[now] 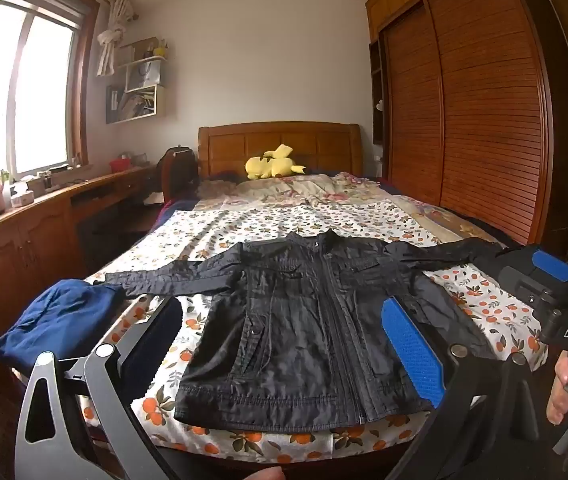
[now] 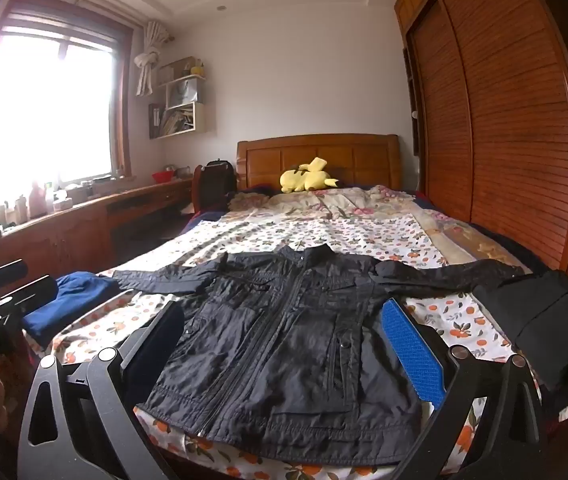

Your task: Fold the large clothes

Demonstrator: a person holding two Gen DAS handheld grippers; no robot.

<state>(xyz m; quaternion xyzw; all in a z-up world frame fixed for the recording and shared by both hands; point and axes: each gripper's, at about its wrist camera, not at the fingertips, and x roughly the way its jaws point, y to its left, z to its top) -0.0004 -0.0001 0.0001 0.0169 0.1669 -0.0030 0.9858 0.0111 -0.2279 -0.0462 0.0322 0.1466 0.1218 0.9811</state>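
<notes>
Both tongs, my left gripper (image 1: pixel 287 344) and right gripper (image 2: pixel 284 344), hover spread wide and empty above the hem of the black zip jacket (image 1: pixel 303 328), which lies face-up, sleeves outstretched, on the fruit-print bedsheet (image 1: pixel 483 300), ready for folding.

White "DAS" lettering on right gripper (image 1: pixel 539 280) body; nothing else legible

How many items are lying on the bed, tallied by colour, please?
Black: 2, the jacket and a folded garment.
Blue: 1, a folded garment.
Yellow: 1, a plush toy.
Total: 4.
</notes>
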